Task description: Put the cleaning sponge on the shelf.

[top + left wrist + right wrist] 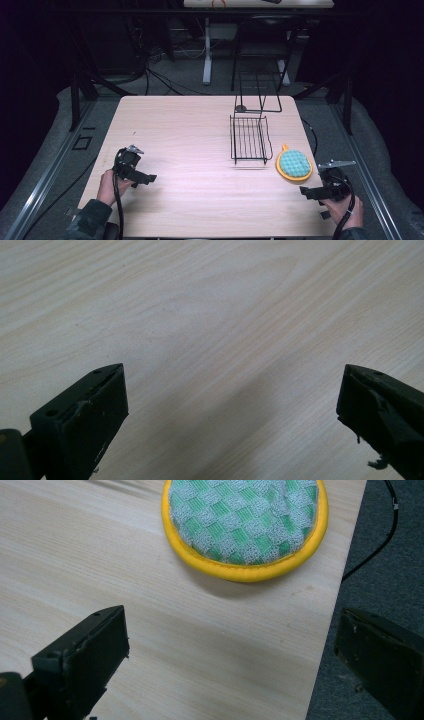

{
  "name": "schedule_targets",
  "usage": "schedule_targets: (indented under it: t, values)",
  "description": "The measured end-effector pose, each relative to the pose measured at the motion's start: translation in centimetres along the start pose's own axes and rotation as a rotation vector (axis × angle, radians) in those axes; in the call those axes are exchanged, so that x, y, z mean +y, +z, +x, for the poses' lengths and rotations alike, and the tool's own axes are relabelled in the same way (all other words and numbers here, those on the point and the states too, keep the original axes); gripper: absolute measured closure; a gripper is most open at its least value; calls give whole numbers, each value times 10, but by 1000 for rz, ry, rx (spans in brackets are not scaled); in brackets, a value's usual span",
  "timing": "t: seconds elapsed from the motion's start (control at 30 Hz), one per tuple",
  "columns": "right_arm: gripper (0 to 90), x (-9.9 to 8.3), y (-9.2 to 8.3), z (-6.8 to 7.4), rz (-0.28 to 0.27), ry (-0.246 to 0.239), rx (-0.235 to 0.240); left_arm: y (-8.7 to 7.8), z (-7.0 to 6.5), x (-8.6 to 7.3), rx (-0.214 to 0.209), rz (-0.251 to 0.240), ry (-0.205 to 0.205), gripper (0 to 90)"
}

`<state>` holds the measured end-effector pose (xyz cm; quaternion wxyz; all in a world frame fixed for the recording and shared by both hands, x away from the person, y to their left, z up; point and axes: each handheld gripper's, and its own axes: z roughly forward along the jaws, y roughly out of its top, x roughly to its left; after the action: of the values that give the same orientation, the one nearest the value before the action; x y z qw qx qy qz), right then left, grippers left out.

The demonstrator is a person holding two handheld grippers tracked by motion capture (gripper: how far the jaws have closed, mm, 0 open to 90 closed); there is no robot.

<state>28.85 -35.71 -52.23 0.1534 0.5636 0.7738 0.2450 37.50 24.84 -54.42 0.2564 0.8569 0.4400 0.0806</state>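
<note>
A round scrubbing pad [294, 165], green-checked with a yellow rim, lies near the table's right edge; the right gripper view has the pad [245, 522] close ahead. My right gripper [309, 192] hovers just in front of it at the table's right edge, open, nothing between its jaws. The right gripper [232, 655] straddles the table edge. My left gripper [149, 177] is at the front left, open over bare wood; in its own view the left gripper [232, 405] holds nothing. A black wire rack [249, 139] lies flat beside the pad.
A black wire stand [257, 95] rises behind the rack at the table's far side. The light wooden table [190, 150] ends at grey carpet on the right. A cable [385, 525] runs on the floor.
</note>
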Motion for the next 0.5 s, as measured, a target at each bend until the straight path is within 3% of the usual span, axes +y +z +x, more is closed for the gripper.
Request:
schedule_targets:
  t: [0.5]
  values:
    - [13, 9, -1, -3, -19, -13, 1, 1, 1, 1, 1, 1, -2, 1]
